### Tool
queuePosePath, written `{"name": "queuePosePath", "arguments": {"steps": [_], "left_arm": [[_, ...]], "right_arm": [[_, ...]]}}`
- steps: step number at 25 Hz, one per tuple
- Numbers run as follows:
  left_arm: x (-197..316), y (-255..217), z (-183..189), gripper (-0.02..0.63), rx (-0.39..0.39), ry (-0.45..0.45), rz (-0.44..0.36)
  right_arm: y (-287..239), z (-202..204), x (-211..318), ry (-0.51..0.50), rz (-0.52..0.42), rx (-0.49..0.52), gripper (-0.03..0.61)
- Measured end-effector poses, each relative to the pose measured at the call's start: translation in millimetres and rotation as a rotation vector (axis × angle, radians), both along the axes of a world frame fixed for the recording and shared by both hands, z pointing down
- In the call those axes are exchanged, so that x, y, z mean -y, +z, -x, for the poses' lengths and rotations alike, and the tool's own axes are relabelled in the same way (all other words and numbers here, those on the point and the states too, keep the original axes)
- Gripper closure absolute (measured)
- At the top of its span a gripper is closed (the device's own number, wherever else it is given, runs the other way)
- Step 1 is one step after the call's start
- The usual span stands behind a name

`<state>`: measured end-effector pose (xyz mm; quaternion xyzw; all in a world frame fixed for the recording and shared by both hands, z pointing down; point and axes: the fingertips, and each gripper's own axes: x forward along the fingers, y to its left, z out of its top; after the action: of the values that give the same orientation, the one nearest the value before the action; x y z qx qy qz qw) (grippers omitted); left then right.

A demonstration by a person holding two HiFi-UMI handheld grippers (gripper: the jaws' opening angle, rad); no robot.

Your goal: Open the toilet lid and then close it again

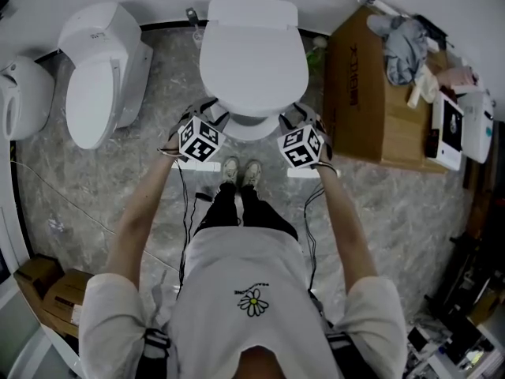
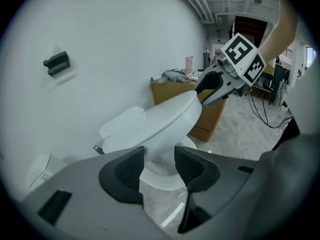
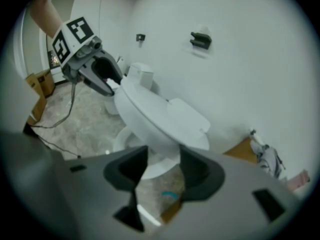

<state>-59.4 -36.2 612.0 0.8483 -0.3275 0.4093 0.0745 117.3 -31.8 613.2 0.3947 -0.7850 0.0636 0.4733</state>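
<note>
Nothing you can read here, dark print on the side of the cardboard box (image 1: 355, 93) too blurred, small lettering on your shirt (image 1: 237, 267) illegible

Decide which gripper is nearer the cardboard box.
Right. The right gripper hovers at the front of the toilet lid, on the side toward the cardboard box; the left gripper is across the lid, farther off.

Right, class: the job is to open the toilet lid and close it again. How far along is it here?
Done: nothing that can be proved. The lid lies flat, and one moment cannot show whether it was raised before. In hand: the left gripper and right gripper are by its front edge, jaws open, gripping nothing. Left: if this is the start, both lifting and lowering.
</note>
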Motion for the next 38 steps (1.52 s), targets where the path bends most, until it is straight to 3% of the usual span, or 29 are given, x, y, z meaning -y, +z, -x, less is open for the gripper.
{"name": "queuePosePath", "arguments": {"steps": [11, 28, 38], "left_arm": [[-36, 52, 5, 0.405, 0.084, 0.088, 0.106], [-80, 142, 9, 0.405, 0.097, 0.07, 0.277], [-89, 196, 10, 0.405, 0.113, 0.053, 0.364]], "right_arm": [[50, 2, -32, 0.036, 0.134, 0.014, 0.376], [142, 7, -78, 0.042, 0.368, 0.055, 0.377], [195, 9, -87, 0.07, 0.441, 0.071, 0.377]]}}
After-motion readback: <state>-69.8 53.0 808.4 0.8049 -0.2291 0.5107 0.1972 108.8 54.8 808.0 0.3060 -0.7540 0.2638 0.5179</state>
